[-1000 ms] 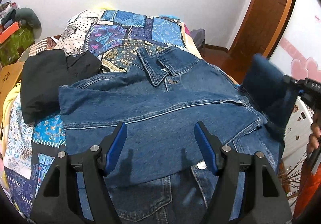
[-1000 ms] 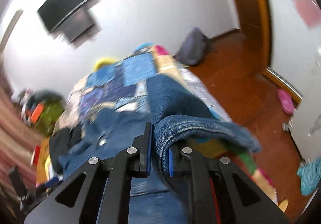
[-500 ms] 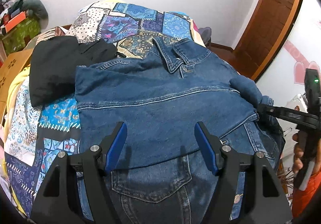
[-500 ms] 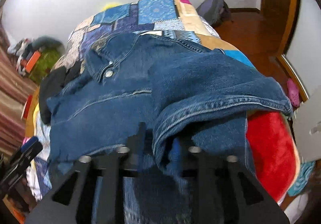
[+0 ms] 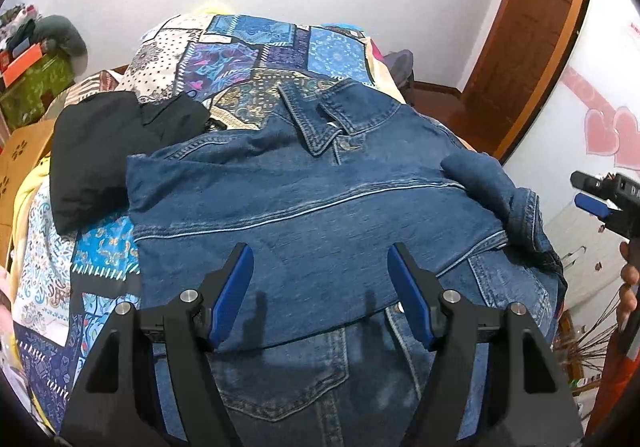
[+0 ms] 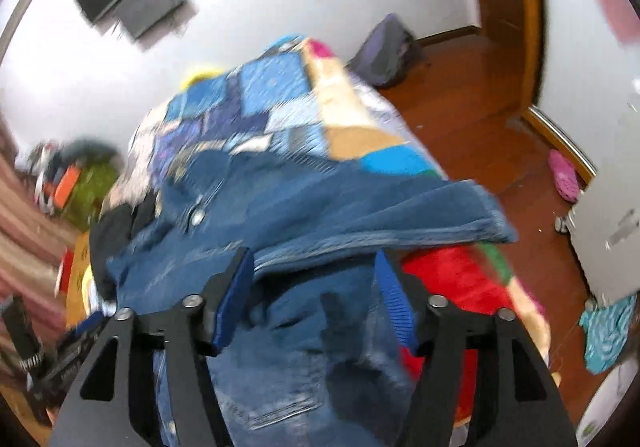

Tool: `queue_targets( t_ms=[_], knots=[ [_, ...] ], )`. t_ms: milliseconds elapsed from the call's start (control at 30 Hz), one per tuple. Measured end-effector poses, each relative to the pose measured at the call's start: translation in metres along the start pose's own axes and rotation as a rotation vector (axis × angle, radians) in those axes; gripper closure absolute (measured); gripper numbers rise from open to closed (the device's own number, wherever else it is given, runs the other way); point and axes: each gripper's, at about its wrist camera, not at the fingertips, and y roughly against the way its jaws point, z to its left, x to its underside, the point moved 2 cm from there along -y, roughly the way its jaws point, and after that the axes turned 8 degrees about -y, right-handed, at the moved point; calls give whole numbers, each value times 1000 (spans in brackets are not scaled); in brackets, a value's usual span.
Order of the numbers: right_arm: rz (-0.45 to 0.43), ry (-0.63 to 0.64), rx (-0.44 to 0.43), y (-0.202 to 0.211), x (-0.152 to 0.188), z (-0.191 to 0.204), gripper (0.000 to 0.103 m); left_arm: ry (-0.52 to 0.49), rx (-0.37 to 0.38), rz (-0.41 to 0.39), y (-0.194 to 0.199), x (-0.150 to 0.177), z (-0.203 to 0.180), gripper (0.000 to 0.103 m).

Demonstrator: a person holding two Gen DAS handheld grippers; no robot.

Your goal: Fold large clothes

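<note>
- Denim jacket (image 5: 320, 207) is lying front-up across the patchwork quilt (image 5: 248, 51), collar twd the wall; both sleeves are being shown crossed over the chest.
- Left gripper (image 5: 320, 287) is hovering over the jacket w/ jaws spread wide, nothing held.
- Right gripper (image 6: 316, 295) is likewise gaping, empty, at the jacket's right edge; view is blurred.
- Step judged in hand: sleeve fold done, approx. Next: hem is probably to be pinched at both corners & carried up twd the collar.
</note>
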Motion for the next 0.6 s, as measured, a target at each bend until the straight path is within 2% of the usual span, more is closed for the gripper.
queue_targets(
  t_ms=[133, 333, 600],
  knots=[
    [1, -149, 1, -8, -15, -39, 43, -13, 16, 17, -9, -5, -11, 35],
    [25, -258, 29, -30, -19, -75, 43, -42, 35, 39, -24, -11, -28, 34],
    [172, -452, -76, -76, -14, -112, 43, -51, 47, 66, -39, -15, -39, 35]
  ],
)
